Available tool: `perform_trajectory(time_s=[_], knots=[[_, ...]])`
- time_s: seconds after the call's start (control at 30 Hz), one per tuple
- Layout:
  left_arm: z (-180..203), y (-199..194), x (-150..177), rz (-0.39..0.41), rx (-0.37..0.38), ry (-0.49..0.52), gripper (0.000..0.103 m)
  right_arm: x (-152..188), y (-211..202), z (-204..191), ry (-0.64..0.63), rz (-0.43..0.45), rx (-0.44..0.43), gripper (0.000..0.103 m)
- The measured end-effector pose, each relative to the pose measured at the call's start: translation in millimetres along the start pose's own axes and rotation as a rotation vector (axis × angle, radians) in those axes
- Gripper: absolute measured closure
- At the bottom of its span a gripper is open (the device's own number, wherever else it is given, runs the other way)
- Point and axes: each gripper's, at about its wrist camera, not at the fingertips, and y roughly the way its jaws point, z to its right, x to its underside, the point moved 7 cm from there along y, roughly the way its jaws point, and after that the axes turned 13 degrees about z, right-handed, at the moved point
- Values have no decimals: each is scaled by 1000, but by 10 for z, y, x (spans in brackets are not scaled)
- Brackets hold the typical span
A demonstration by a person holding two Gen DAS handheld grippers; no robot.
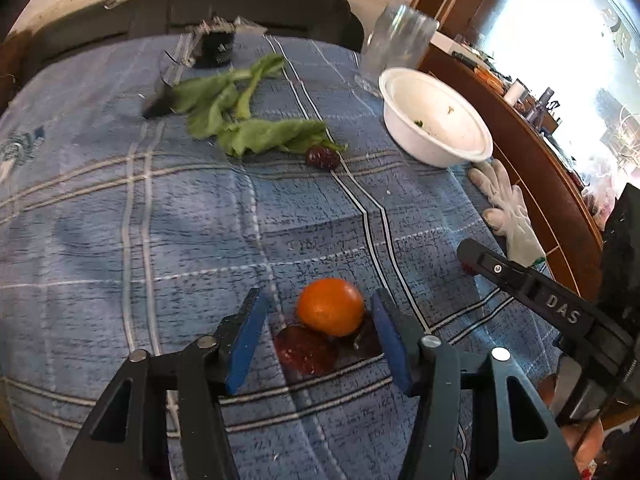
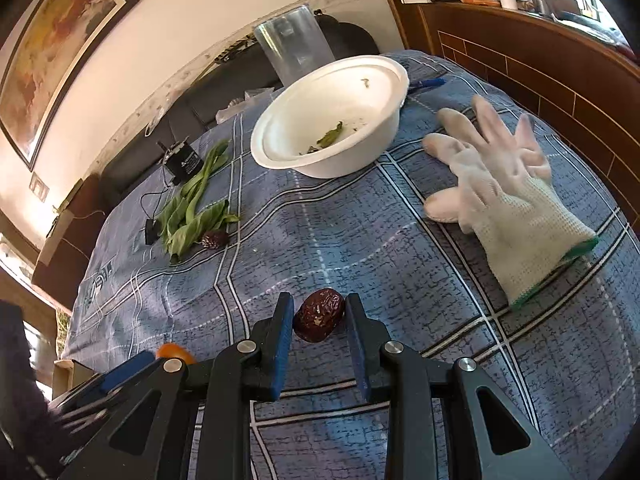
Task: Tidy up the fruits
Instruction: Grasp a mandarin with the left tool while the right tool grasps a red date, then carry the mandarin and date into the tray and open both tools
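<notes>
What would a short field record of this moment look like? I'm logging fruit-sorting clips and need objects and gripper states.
surface: blue plaid cloth
left gripper: open, fingers either side of the orange fruit, not gripping
under orange fruit: dark red flat pieces, kind unclear
right gripper: fingers close beside a red date; contact unclear
second date: beside the green leaves
white bowl: holds only leaf scraps
white glove: flat on cloth
clear container: behind bowl
</notes>
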Motion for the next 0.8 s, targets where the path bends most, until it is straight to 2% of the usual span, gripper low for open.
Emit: perform_trajectory(time_s=[0.03,0.07,0.27,0.37,0.47,0.6,0.77,0.8], knots=[[16,-2,-1,9,10,9,60,2,0,5,-1,0,0,75],[44,8,7,6,35,6,70,2,1,2,-7,1,1,75],[44,-102,14,29,5,22,72,15,-30,-101,-61,20,4,75],[-2,-258,28,42,1,3,73,15,-50,-159,-67,27,-22,75],[-69,-489,47,63,11,-28,73,9,-109,-282,-61,36,-101,75],[-279,-986,78,116,17,-72,73,52,-192,-495,-55,26,-202,75],[-753,-1562,120,174,-44,-131,72,237,-253,-826,-80,-12,-297,75],[-923,-1731,138,193,-75,-142,72,305,-265,-924,-89,-29,-324,75]])
